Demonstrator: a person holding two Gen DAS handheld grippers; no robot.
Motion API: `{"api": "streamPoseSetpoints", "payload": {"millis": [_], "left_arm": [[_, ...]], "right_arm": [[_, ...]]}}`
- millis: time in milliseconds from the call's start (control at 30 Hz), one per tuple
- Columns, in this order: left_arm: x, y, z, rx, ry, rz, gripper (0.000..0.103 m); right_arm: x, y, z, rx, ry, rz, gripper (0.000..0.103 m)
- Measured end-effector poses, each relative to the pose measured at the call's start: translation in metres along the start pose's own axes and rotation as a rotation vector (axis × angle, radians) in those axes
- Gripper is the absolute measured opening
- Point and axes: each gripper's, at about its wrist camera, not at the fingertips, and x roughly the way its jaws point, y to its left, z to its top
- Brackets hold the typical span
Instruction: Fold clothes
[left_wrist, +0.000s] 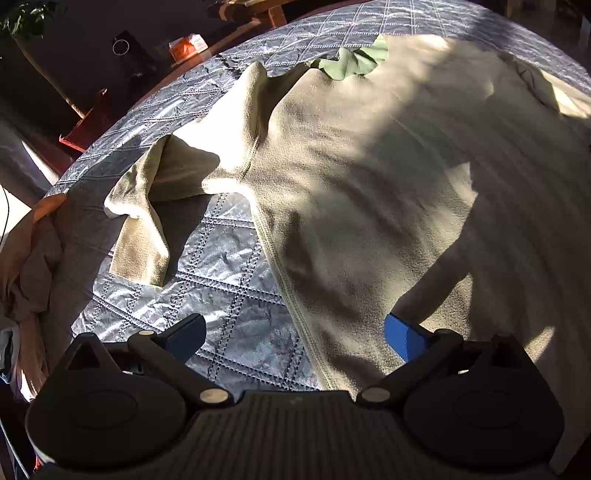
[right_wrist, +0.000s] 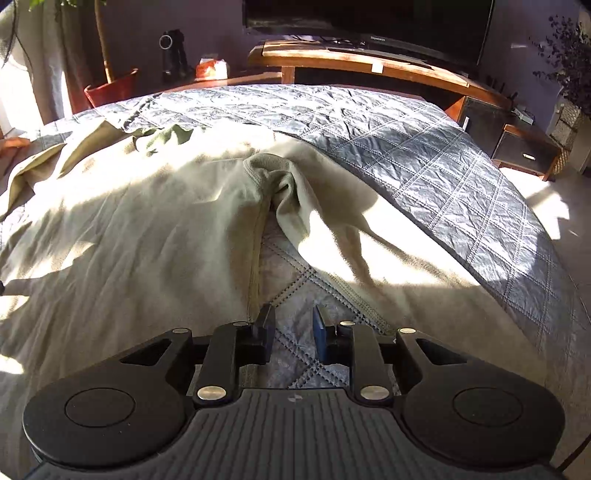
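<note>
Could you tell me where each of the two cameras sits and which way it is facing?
Left wrist: sits on the left gripper, looking forward and down over the side seam and crumpled sleeve of the beige top; only the black linkage and wide-apart blue fingers show.
Right wrist: sits on the right gripper, looking across the bed toward the TV stand; its fingers stand narrowly apart over bare quilt.
Shared: the beige top, grey quilt, red plant pot and orange box.

A fleece top (left_wrist: 369, 177) lies spread on the quilt (left_wrist: 229, 266).
</note>
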Motion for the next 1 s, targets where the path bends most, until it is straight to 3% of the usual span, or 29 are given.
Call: {"api": "streamPoseSetpoints", "payload": {"millis": [133, 200, 333, 400, 767, 833, 900, 1000], "left_arm": [[0.003, 0.009, 0.007, -0.048, 0.000, 0.074, 0.101], [0.005, 0.019, 0.008, -0.096, 0.008, 0.096, 0.101], [0.008, 0.032, 0.008, -0.159, 0.021, 0.120, 0.101], [0.008, 0.033, 0.008, -0.164, 0.025, 0.117, 0.101], [0.009, 0.018, 0.009, -0.111, 0.017, 0.098, 0.101], [0.010, 0.019, 0.009, -0.112, 0.020, 0.099, 0.101], [0.011, 0.019, 0.009, -0.116, 0.022, 0.098, 0.101], [0.011, 0.018, 0.009, -0.112, 0.020, 0.099, 0.101]], "right_arm": [[-0.011, -0.023, 0.003, 0.062, -0.044, 0.026, 0.031], [-0.015, -0.029, 0.005, 0.075, -0.054, 0.019, 0.040], [-0.015, -0.066, -0.002, 0.193, -0.063, -0.043, 0.037], [-0.013, -0.089, -0.010, 0.256, -0.058, -0.089, 0.039], [-0.024, -0.189, -0.070, 0.763, -0.173, -0.097, 0.044], [-0.025, -0.206, -0.080, 0.848, -0.191, -0.098, 0.050], [-0.022, -0.207, -0.080, 0.845, -0.186, -0.091, 0.058], [-0.018, -0.208, -0.081, 0.840, -0.178, -0.081, 0.058]]}}
